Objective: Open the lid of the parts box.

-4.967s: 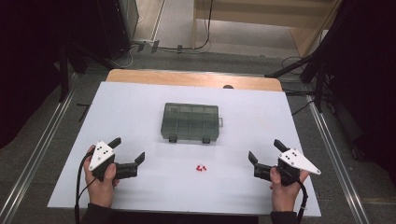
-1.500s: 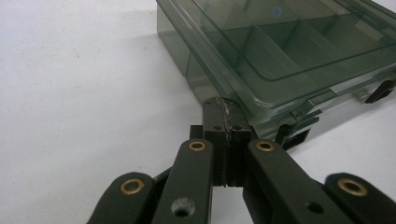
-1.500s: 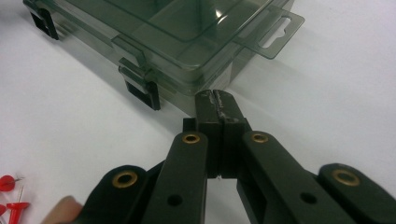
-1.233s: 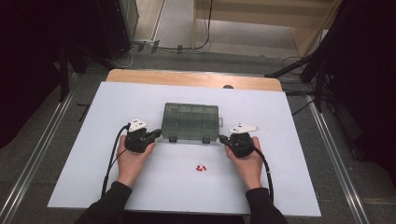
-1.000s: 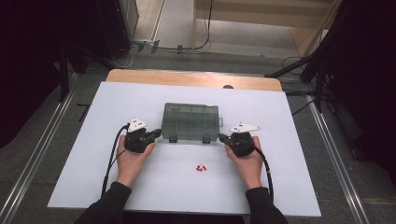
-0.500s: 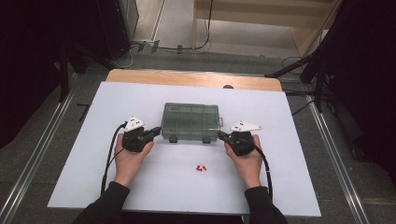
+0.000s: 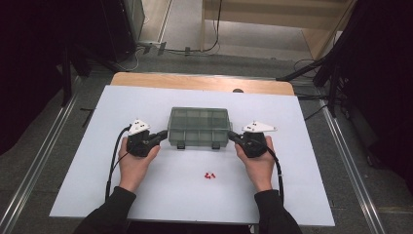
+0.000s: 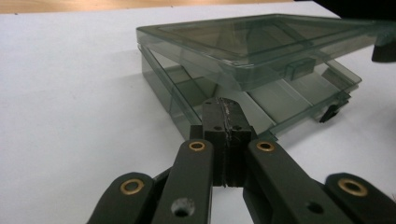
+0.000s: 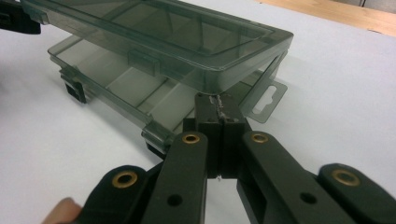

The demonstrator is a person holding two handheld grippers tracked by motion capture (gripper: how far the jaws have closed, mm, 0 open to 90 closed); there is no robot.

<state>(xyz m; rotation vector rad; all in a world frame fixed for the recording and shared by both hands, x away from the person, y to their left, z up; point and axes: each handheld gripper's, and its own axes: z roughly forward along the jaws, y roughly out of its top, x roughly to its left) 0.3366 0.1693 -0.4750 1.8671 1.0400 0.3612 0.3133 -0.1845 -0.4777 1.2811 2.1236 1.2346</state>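
Observation:
A smoky grey-green clear compartment box lies in the middle of the white table. Its lid stands ajar at the front, a gap showing above the base. My left gripper is shut, tips against the box's front left corner; in the left gripper view the left gripper points into the gap under the lid. My right gripper is shut at the front right corner; the right gripper sits just under the lid's corner. Nothing shows between either pair of jaws.
A few small red pieces lie on the table in front of the box, between the two hands. Black latches hang from the base's front edge. A wooden strip borders the table's far side; dark stands and cables surround it.
Both hands came up from the table's front edge to the box's front corners, and both grippers went from open to shut. Over the last second they barely moved.

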